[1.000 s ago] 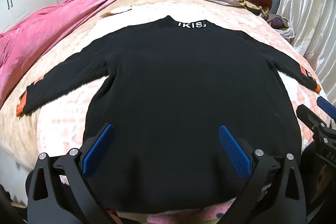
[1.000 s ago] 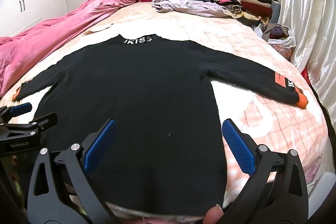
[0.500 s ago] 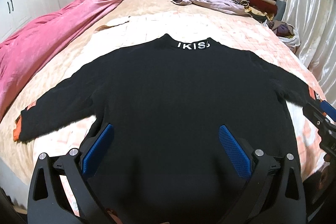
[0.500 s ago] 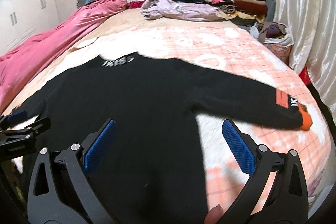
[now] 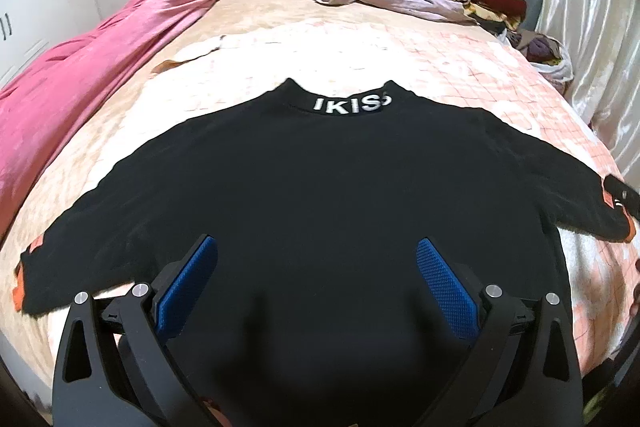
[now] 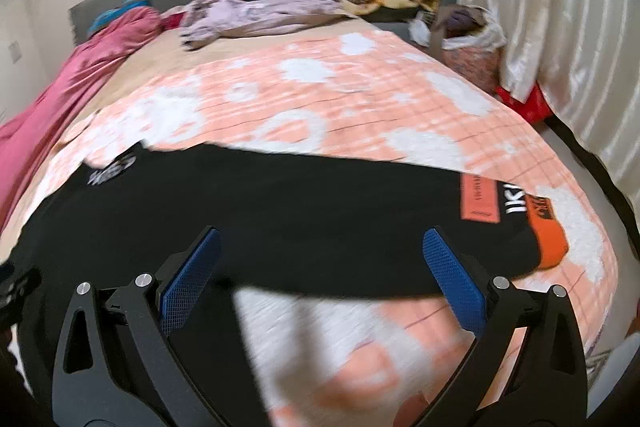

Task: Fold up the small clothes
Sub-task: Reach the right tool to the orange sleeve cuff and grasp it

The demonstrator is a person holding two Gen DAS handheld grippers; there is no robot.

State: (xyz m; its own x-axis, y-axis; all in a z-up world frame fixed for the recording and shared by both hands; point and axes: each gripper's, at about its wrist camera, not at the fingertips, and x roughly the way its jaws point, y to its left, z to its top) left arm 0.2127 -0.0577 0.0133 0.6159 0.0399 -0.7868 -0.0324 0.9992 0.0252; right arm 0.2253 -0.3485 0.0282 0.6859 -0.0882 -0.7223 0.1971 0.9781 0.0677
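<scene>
Left edge of the bed [image 5: 360, 39]: pink quilt [image 5: 100, 67] bunched along it, clear of the work. My left claw [image 5: 316, 279] hangs wide over the lower body of the black sweater [image 5: 320, 187], holding nothing. The sweater lies flat, face-down as far as I can tell, collar lettering away from me, hem toward me, sleeves spread out to either side.

My right claw [image 6: 320, 271] is also wide and empty, over the underarm edge of the right sleeve [image 6: 360, 203]. That sleeve's long axis runs crosswise to the claw, with the orange cuff [image 6: 548, 235] off to the right of the right finger. Right claw is the nearer one to it; I judge a sleeve fold inward is next.

Against half a second ago: the right view has swung rightward and lower toward the sleeve, blurred with motion. The left view has crept forward; collar sits closer. The sweater has not moved.
</scene>
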